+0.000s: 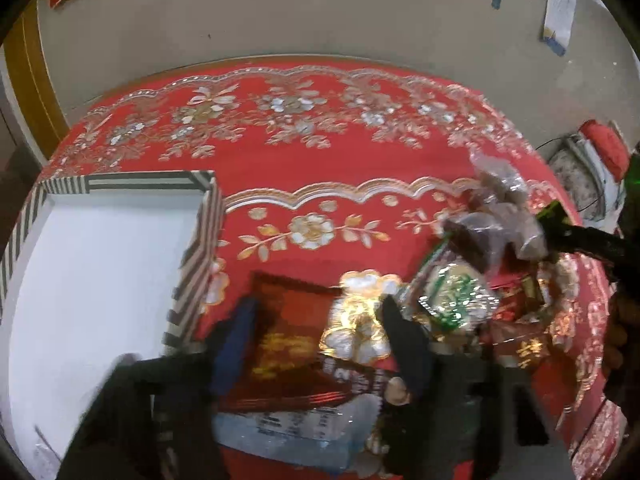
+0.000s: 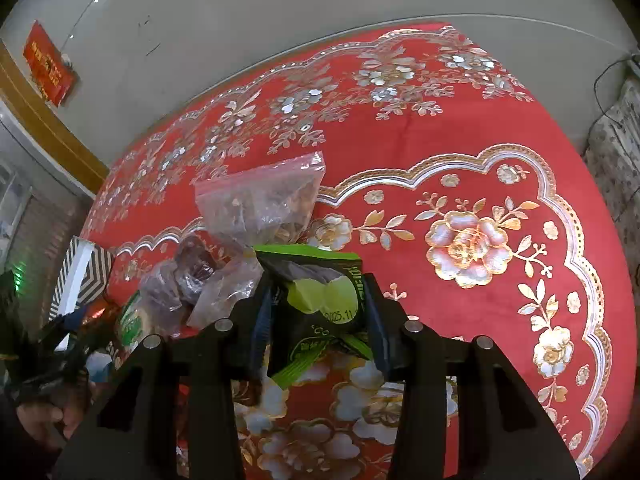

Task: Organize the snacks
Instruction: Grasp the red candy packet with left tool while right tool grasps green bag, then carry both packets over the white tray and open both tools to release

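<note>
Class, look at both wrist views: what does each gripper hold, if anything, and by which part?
The right gripper pinches a green-and-black snack packet across its middle. The left gripper straddles a red snack packet; whether it grips it cannot be told.
</note>
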`<state>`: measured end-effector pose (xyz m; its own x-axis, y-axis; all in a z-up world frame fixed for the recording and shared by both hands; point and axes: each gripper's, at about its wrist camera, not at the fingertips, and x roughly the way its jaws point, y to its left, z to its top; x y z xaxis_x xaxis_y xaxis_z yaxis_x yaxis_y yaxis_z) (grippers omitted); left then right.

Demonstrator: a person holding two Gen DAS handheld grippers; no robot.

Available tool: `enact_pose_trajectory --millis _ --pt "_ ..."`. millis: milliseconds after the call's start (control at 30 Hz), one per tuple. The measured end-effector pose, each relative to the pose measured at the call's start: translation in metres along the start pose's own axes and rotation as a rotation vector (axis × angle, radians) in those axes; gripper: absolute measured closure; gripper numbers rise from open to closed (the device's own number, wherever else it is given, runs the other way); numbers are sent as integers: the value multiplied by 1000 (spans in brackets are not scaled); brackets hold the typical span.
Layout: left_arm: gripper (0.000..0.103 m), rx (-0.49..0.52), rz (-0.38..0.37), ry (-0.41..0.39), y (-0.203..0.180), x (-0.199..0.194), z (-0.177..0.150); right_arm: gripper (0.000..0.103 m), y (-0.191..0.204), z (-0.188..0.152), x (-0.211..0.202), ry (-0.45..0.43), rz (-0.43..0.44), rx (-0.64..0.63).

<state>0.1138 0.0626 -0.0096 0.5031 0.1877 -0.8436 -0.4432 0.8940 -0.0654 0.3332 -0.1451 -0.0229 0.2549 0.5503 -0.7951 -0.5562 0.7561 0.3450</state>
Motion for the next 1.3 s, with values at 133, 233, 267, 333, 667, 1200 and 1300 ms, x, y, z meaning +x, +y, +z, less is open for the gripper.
enact_pose_trajectory --millis 133,233,267,333,667,1200,1300 --pt "66 -7 20 2 11 0 1 63 1 0 -1 3 5 1" --pt "67 -19 3 -20 10 -11 1 63 3 -1 -8 -10 5 -9" --pt "67 -26 -5 -34 9 -17 3 63 5 -1 -11 -15 7 -11" --pt "67 -29 -36 -62 4 -32 5 63 7 -2 -20 -30 10 -15" --pt "67 -38 -140 -97 -19 -99 -18 63 17 -28 -74 -76 44 -31" --pt "67 -210 42 -79 62 -148 -40 63 104 -101 -98 11 78 -173" --pt "67 -223 84 -35 88 -144 -41 63 134 -101 -99 12 73 -213"
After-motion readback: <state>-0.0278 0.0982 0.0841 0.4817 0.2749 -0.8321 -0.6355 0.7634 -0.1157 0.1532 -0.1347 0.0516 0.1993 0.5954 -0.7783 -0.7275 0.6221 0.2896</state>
